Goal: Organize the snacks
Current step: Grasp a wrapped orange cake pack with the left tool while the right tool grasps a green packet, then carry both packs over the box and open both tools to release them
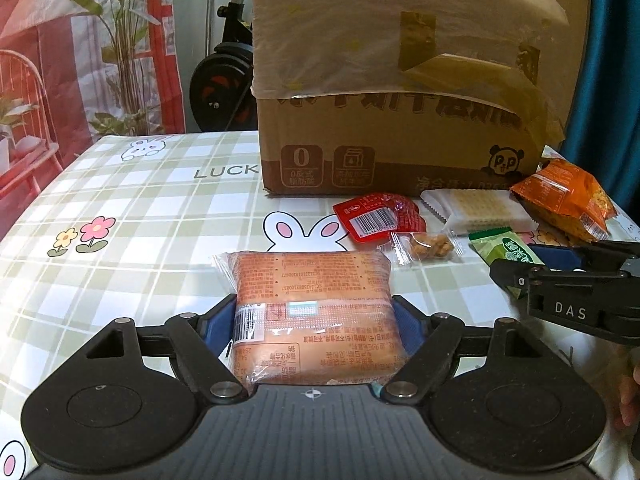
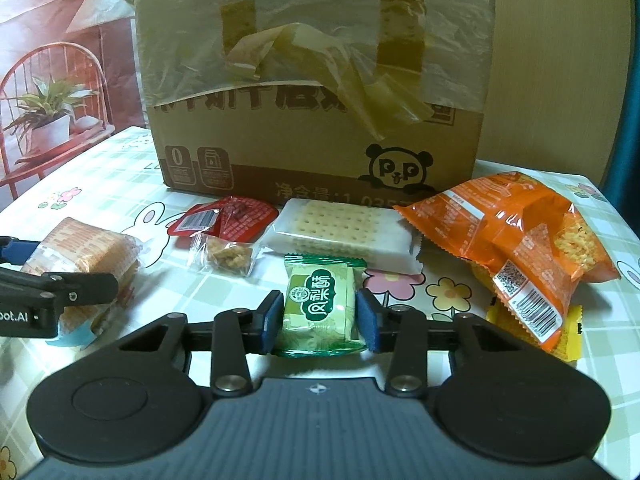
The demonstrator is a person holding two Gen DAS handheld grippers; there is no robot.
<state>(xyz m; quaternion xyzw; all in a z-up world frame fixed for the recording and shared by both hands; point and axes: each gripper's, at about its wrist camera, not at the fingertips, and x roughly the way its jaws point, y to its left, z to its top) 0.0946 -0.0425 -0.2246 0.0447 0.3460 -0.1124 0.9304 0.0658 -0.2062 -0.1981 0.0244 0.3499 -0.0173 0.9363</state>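
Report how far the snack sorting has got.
Done: nothing visibly packed; the cardboard box is covered. In hand: left gripper grips the orange-printed pack; right gripper brackets the green packet. Left: red pouch, nut packet, cracker pack, orange bag.

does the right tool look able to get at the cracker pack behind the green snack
Probably not right now: the right tool has the green snack between its pads, and that snack sits directly in front of the cracker pack. Once the tool is emptied, the way looks clear.
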